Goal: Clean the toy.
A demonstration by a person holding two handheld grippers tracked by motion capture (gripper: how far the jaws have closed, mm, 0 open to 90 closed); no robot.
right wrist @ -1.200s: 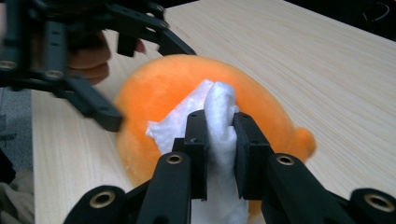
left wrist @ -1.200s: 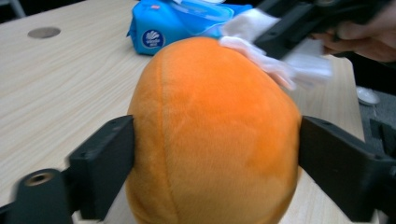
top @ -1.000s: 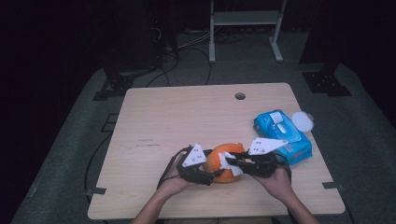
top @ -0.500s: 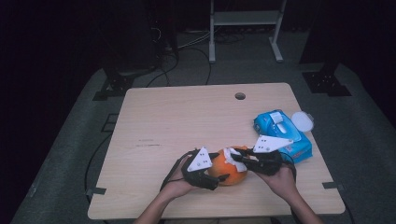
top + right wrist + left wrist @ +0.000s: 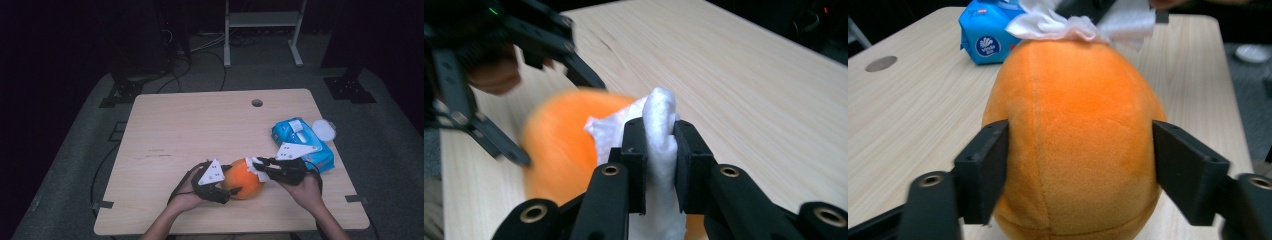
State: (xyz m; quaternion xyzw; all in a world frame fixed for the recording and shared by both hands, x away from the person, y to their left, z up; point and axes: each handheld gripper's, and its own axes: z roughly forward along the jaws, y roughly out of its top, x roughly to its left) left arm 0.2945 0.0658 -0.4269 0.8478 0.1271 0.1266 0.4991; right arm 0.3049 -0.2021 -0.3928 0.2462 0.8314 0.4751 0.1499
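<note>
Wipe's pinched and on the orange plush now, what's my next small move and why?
Probably drag the white wipe across the top of the orange plush. The right gripper pinches the wipe against its top, and the left gripper clamps its sides, steadying it.

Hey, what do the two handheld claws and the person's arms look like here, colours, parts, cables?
Each of the left claw and right claw is matte black plastic with two blocky, flat-faced jaws on slim linkage arms joined by brass-coloured pivot rings. Each carries a pale grey three-cornered plate with small dark dots on top. Thin black cables trail from them. The forearms are bare, with no sleeves or gloves visible.
</note>
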